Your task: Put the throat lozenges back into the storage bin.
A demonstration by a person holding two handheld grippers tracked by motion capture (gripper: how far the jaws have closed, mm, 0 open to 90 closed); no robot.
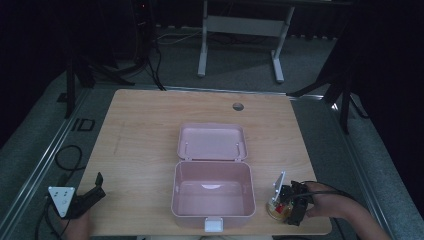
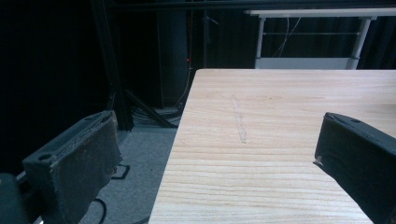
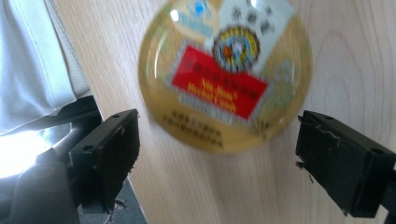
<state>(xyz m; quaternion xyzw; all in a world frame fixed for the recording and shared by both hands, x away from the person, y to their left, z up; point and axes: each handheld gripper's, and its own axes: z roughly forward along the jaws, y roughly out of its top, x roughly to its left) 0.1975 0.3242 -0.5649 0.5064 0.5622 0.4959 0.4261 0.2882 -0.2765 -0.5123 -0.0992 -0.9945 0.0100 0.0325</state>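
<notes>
Right gripper view: your right gripper (image 3: 219, 158) hangs released over a round, glossy golden tin (image 3: 224, 74), probably light and slippery; grip its rim.

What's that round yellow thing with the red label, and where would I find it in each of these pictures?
High view: the round yellow container lies near the table's front right edge, under the right gripper, right of the pink box.
Right gripper view: it lies at top centre, between and beyond the open jaws.
Left gripper view: bare tabletop ahead, not the container.
Shared landmark: the pale wood-grain tabletop.
</notes>
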